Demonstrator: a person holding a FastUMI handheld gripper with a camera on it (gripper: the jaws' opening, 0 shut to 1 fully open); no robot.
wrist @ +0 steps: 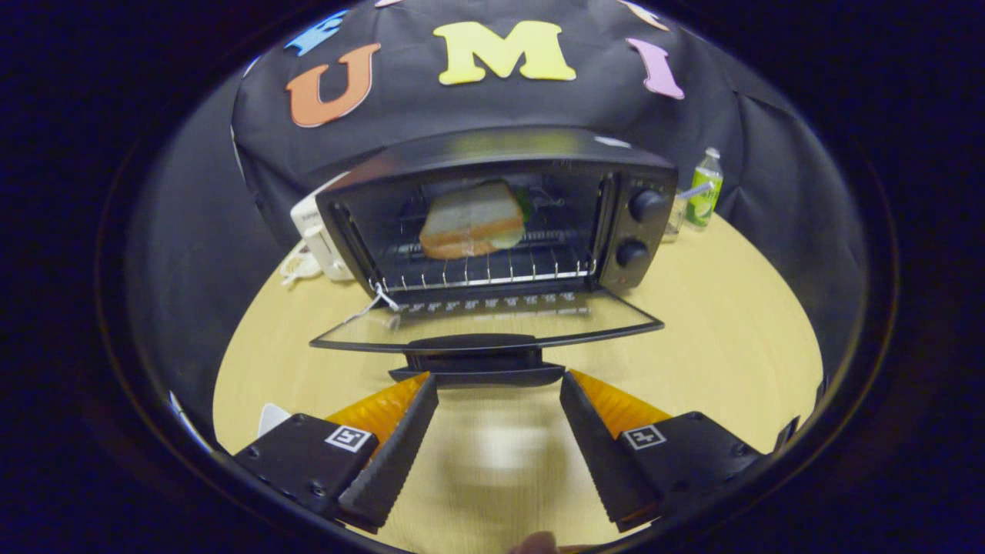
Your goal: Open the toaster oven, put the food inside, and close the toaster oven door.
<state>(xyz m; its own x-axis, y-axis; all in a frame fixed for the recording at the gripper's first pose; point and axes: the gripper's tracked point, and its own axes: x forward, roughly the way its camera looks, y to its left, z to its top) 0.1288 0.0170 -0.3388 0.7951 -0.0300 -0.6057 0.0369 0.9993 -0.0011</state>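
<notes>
On the round yellow table [716, 346] stands a black oven [500, 208]. Its glass door [485, 323] is folded all the way down and lies flat, sticking out toward the gripper. Inside the oven, a sandwich [471, 221] sits on the wire rack [485, 269]. It is made of white bread with something green peeking out at its far side. Two round knobs [646, 205] sit one above the other on the right side of the oven front.

The gripper [499, 388] is open, with its two fingers spread wide apart and nothing held between them. Its tips are just in front of the door's dark handle [477, 368], one near each end of it. I cannot tell if the tips touch the handle.

Behind the oven on the left is a white thing [319, 246] with a cord, but it is partly hidden. To the right of the oven, near the table's far edge, stands a green bottle [704, 192] with a white cap.
</notes>
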